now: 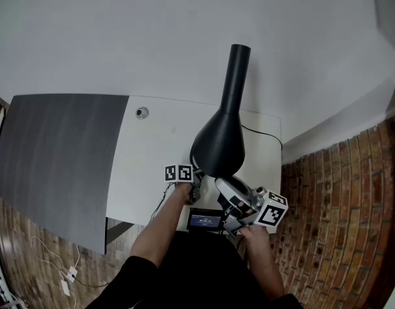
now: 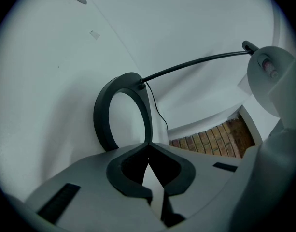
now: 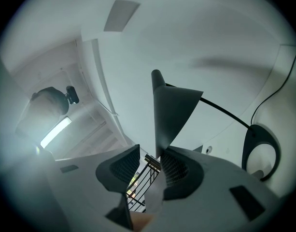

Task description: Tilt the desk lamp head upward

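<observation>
The black desk lamp stands on the white desk (image 1: 145,166). Its cone head (image 1: 220,143) points down and its neck (image 1: 238,69) rises away from me. My left gripper (image 1: 192,188) sits at the desk's near edge, left of the head and apart from it, shut with nothing in it. In the left gripper view the shut tips (image 2: 148,145) face the lamp's ring base (image 2: 105,115) and thin arm (image 2: 196,62). My right gripper (image 1: 221,185) is under the head's near rim. Its jaws (image 3: 150,150) stand apart, and the shade's edge (image 3: 169,115) dips toward the gap by the right pad.
A dark grey panel (image 1: 55,159) adjoins the desk on the left. A cable grommet (image 1: 142,112) sits at the desk's back left and the lamp's cord (image 1: 261,134) trails to the right edge. Brick floor (image 1: 339,224) lies right of the desk. A small lit screen (image 1: 205,221) is close to my body.
</observation>
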A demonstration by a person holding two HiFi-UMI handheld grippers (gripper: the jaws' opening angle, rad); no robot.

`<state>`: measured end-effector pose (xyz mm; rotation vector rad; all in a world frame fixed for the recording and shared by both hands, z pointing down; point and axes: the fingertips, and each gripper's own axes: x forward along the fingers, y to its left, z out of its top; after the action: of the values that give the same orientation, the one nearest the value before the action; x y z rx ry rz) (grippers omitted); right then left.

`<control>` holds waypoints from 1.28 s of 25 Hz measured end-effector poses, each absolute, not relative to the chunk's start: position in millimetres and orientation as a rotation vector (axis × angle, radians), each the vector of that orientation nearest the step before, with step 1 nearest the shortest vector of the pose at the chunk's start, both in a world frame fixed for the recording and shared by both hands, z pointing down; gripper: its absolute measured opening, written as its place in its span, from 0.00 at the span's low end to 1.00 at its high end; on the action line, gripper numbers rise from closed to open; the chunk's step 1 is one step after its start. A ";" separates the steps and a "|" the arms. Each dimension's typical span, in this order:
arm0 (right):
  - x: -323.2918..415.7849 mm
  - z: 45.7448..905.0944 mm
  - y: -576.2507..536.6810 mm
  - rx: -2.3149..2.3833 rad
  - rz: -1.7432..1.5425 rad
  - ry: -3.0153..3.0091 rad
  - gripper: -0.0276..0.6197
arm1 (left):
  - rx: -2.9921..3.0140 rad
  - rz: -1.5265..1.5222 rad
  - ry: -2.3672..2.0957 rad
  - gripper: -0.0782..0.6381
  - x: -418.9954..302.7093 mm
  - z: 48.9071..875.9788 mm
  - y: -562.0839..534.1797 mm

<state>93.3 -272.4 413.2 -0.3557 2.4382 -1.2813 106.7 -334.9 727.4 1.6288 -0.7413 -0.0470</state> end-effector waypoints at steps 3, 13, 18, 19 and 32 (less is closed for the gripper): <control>93.6 406.6 -268.0 -0.344 -1.262 2.443 0.25 | 1.628 -0.049 -0.738 0.13 106.6 727.4 -335.0; 92.8 383.6 -256.4 -0.308 -1.183 2.472 0.25 | 1.629 -0.046 -0.736 0.13 106.1 728.0 -335.5; 92.3 368.8 -250.4 -0.282 -1.127 2.490 0.25 | 1.640 -0.026 -0.736 0.13 107.9 727.7 -334.7; 92.3 365.4 -249.2 -0.277 -1.113 2.495 0.25 | 1.641 -0.023 -0.735 0.13 108.3 727.7 -334.5; 91.3 330.3 -241.2 -0.241 -0.987 2.538 0.25 | 1.651 -0.005 -0.731 0.13 110.1 727.9 -334.1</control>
<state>91.3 -241.2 330.3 -0.2412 2.5383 -0.9873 110.1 -334.1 727.9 1.6507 -0.7308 -0.0054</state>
